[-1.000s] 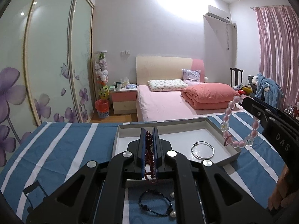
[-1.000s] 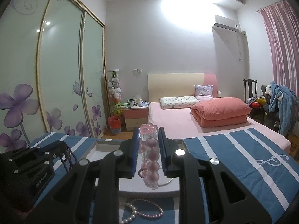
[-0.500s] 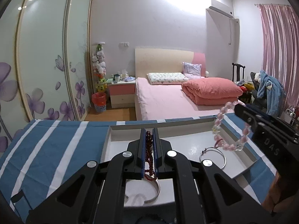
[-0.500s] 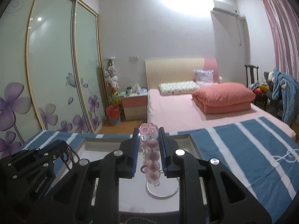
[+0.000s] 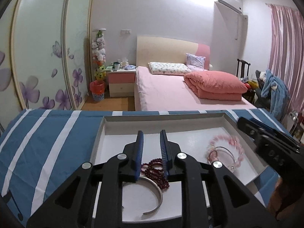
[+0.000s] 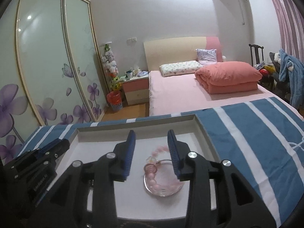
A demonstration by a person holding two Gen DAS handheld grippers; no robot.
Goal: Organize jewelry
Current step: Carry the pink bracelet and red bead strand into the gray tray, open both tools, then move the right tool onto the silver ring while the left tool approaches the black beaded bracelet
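A shallow white tray (image 5: 106,127) lies on the striped cloth. My left gripper (image 5: 151,134) hangs low over its near left part, jaws opening. A dark red bead bracelet (image 5: 153,168) lies loose on the tray floor under the fingers, beside a silver open cuff (image 5: 158,195). My right gripper (image 6: 151,133) is over the tray's right part (image 6: 201,131), jaws opening too. Below it a pink bead bracelet (image 6: 152,178) rests on a thin silver bangle (image 6: 165,192), touched by neither pad. Each gripper shows in the other's view: right (image 5: 247,123), left (image 6: 62,144).
The tray sits on a blue cloth with white stripes (image 5: 47,142) that covers the table. A hand (image 5: 281,191) holds the right gripper at the lower right. Beyond the table's far edge stand a pink bed (image 5: 171,93) and a sliding-door wardrobe (image 5: 47,57).
Both grippers came forward and down over the tray and their jaws parted. The red bracelet dropped from the left gripper and the pink one from the right, both onto the tray.
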